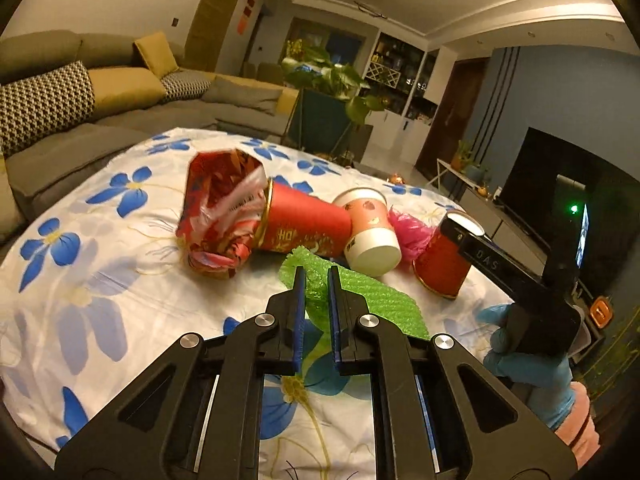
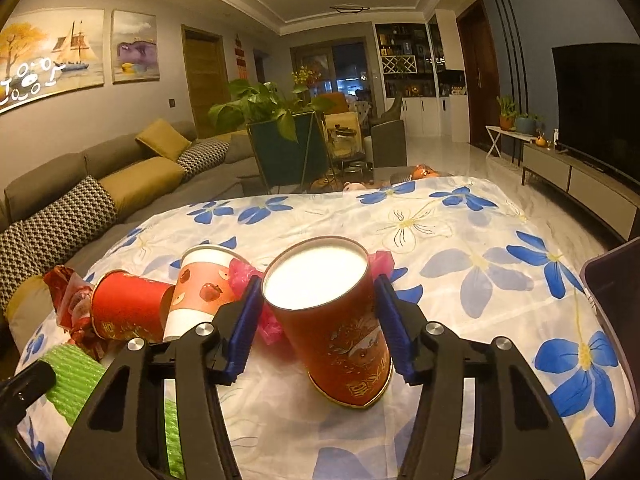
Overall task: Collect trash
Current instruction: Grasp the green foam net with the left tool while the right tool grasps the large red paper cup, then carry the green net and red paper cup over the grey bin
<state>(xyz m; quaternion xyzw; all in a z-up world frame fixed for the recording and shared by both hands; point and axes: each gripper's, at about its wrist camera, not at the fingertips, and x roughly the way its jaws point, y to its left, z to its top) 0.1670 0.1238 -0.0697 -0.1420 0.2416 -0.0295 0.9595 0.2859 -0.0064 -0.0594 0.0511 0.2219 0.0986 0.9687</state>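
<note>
Flowered cloth covers the surface [image 2: 460, 240]; my right gripper [image 2: 320, 320] straddles the upright red cup [image 2: 340, 332], jaws wide and not yet touching, so I'd close gently mid-wall, while my left gripper [image 1: 317, 292] pinches the green foam sheet [image 1: 372, 296].

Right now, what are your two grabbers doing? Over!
Left gripper pinching the green foam sheet. Right gripper around the upside-down red cup; contact unclear. Other cups and wrappers on the tablecloth. Path clear.
</note>
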